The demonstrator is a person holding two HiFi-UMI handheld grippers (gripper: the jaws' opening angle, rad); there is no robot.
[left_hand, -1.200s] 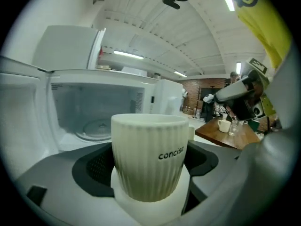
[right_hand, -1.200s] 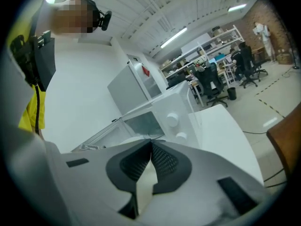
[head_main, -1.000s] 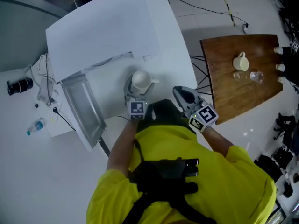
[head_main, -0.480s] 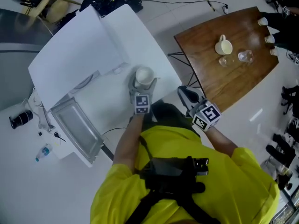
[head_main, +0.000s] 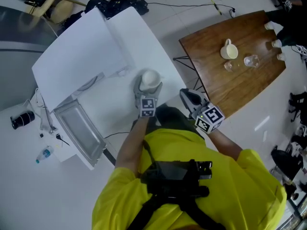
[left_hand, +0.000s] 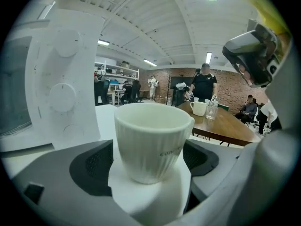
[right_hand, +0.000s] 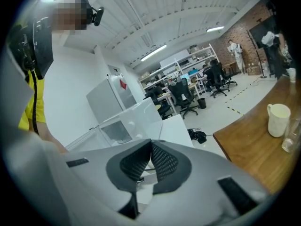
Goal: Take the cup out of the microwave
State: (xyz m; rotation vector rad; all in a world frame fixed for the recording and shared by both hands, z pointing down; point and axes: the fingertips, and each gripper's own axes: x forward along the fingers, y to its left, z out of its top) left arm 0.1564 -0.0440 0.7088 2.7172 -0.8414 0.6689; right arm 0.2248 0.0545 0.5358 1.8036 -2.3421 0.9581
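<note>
Far L: microwave [head_main: 76, 56] on the white table [head_main: 158, 42], its door [head_main: 79, 131] swung open toward me. Its knob panel [left_hand: 63, 79] shows just L of the cup in the left gripper view.

My L gripper [head_main: 148, 88] is clamped on the cup [left_hand: 153, 140], pads on both sides of its ribbed wall. The cup is upright, mouth up and looks empty. It's outside the microwave, over the table in front of the oven.

My R gripper [right_hand: 150, 161] is near my body, just R of the cup, w/ jaws closed together and nothing btwn them.

Further R: wood table [head_main: 216, 85] w/ a mug [head_main: 229, 49] and a glass [head_main: 250, 60] on it, well apart from me.
</note>
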